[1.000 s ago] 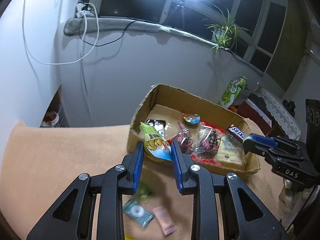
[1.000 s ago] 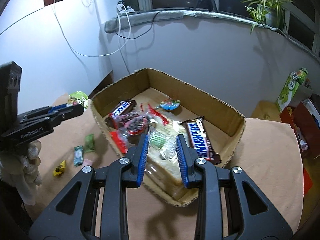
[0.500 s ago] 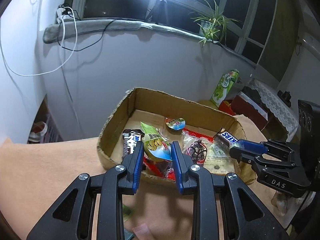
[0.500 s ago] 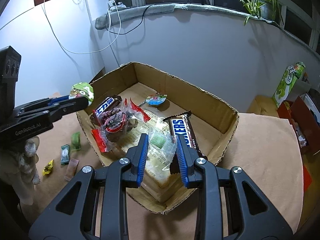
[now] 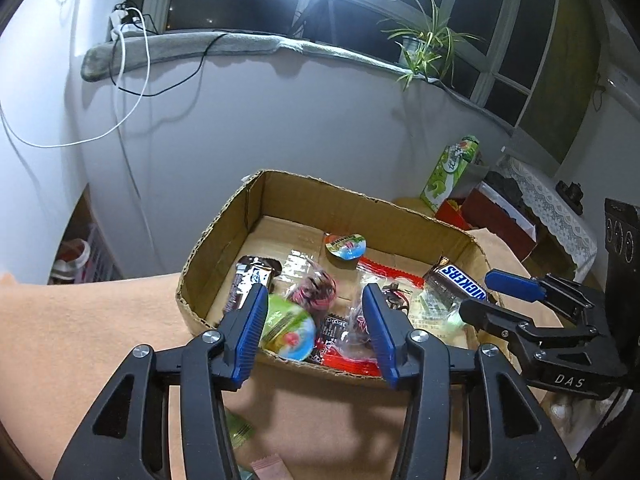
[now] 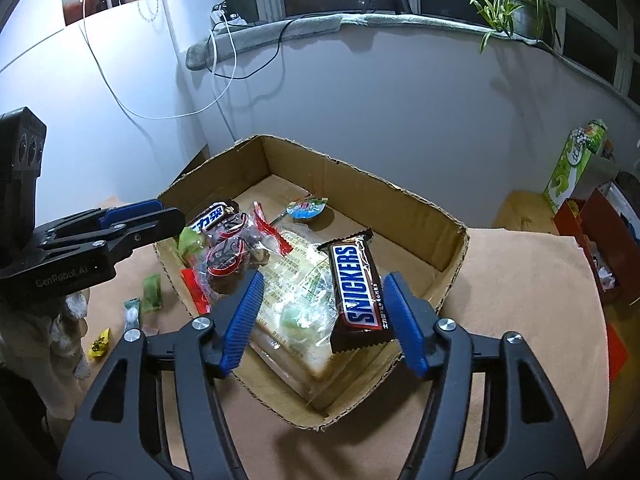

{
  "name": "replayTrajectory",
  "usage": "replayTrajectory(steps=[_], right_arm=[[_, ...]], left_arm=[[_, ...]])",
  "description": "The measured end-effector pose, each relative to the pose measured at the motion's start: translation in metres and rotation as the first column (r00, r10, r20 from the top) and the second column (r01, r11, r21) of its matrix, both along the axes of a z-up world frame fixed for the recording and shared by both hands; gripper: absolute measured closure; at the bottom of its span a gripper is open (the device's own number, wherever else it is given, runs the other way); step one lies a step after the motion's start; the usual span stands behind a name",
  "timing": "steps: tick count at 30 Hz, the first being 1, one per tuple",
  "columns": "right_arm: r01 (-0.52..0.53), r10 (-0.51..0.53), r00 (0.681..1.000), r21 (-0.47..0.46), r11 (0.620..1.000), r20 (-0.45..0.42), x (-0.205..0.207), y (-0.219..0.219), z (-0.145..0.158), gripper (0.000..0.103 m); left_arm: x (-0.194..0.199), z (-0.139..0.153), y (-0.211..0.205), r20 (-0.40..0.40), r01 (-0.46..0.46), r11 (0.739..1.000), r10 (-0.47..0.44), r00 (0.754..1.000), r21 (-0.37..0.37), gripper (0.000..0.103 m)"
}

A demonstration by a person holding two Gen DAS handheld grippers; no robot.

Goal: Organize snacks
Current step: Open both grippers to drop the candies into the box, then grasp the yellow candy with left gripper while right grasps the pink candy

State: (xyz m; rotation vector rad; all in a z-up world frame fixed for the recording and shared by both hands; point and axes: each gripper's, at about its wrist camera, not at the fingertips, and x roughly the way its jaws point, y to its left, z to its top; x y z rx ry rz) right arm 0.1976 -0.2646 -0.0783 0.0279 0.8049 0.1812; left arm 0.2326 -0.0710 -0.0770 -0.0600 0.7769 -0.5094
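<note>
With both sets of jaws spread apart and gripping nothing, my left gripper hangs over the cardboard box's near left corner, the green peanut packet lying inside it. My right gripper hovers above the Snickers bar.

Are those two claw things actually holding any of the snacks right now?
No. Both the left gripper and the right gripper have open jaws over the cardboard box; neither grips any snack.
</note>
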Motion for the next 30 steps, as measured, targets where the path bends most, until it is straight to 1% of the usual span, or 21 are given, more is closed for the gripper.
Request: replayTrajectory(steps=[11,17,23,28,30], right_arm=[[-0.008,0.008,1.0,-0.008,1.0,0.007,-0.007,0.003,0.006,0.035],[-0.022,0.022,1.0,-0.013,1.0,0.018,-0.017,0.008,0.014,0.035],[-0.058,0.058,0.998,-0.009,0.998,0.037,-0.031,0.019,0.024,0.035],[-0.126,0.127,0.991,-0.027,0.992,0.035,-0.043,0.042,0.024,0.035],[-0.156,0.157,0.987,-0.035,0.987,0.025,-0.047,0.054,0.02,0.035]], left_arm=[[-0.004,0.004,0.004,0.003,-0.006,1.0,0.006,1.0,-0.001,0.055],[-0.011,0.011,0.017,0.009,-0.026,1.0,0.026,1.0,-0.008,0.055],[-0.024,0.014,0.045,0.015,-0.066,0.998,0.065,0.998,0.013,0.055],[-0.037,0.008,0.074,-0.006,-0.113,0.994,0.113,0.994,0.005,0.055],[-0.043,0.003,0.087,-0.024,-0.136,0.991,0.135,0.99,-0.015,0.055]])
